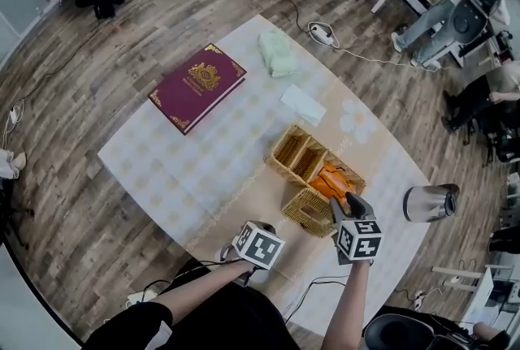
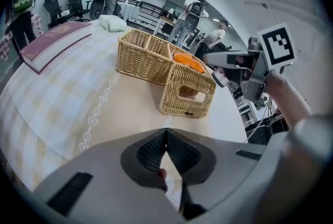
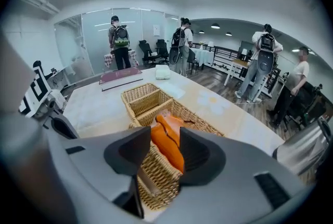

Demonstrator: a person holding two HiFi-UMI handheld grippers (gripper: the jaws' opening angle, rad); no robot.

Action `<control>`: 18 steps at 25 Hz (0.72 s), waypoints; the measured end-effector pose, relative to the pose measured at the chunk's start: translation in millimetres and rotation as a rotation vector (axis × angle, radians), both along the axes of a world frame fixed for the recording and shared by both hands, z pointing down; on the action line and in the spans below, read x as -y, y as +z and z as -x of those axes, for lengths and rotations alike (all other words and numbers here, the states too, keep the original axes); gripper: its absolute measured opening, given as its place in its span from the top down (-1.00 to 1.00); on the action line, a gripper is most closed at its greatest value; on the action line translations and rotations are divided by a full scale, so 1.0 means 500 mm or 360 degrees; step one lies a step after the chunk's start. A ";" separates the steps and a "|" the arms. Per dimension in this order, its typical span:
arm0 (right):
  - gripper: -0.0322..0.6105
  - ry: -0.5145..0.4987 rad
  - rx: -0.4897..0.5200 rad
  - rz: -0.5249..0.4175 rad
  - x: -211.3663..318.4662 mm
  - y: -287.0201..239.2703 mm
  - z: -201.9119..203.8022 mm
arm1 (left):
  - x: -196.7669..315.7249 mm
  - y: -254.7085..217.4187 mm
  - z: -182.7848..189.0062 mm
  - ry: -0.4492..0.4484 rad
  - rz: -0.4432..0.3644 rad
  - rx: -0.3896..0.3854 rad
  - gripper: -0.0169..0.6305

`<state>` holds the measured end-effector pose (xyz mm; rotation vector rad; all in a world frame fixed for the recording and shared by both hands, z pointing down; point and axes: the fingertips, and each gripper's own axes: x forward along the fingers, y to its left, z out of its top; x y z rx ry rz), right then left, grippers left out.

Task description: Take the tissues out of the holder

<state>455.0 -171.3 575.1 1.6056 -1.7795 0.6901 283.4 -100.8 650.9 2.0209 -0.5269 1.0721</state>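
Note:
A wicker holder (image 1: pixel 286 147) with several compartments stands on the checked tablecloth. Orange tissue packs (image 1: pixel 331 183) stand upright in its near right compartment. My right gripper (image 1: pixel 345 206) hangs over that compartment, open, its jaws set wide. In the right gripper view the orange packs (image 3: pixel 169 142) show between the pads, which do not press on them; the holder (image 3: pixel 136 95) lies beyond. My left gripper (image 1: pixel 262 233) is to the left of the holder's near end, shut and empty (image 2: pixel 166 134). Its view shows the holder (image 2: pixel 151 56), the packs (image 2: pixel 188 62) and the right gripper (image 2: pixel 218 59).
A maroon book (image 1: pixel 197 86) lies at the table's far left. A pale green soft pack (image 1: pixel 277 54) and a flat white packet (image 1: pixel 302 104) lie beyond the holder. A steel kettle (image 1: pixel 429 203) stands at the right. People stand in the room behind.

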 end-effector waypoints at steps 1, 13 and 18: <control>0.37 0.0000 -0.0015 0.0005 0.011 0.002 -0.012 | 0.003 0.002 0.000 0.0004 0.0000 0.0003 0.93; 0.37 -0.0274 -0.0362 0.0304 0.061 0.087 -0.044 | 0.025 0.033 0.024 -0.0054 0.0073 0.0040 0.93; 0.37 -0.0439 -0.0625 0.0397 0.062 0.097 -0.048 | 0.027 0.042 0.025 -0.0077 0.0099 0.0038 0.93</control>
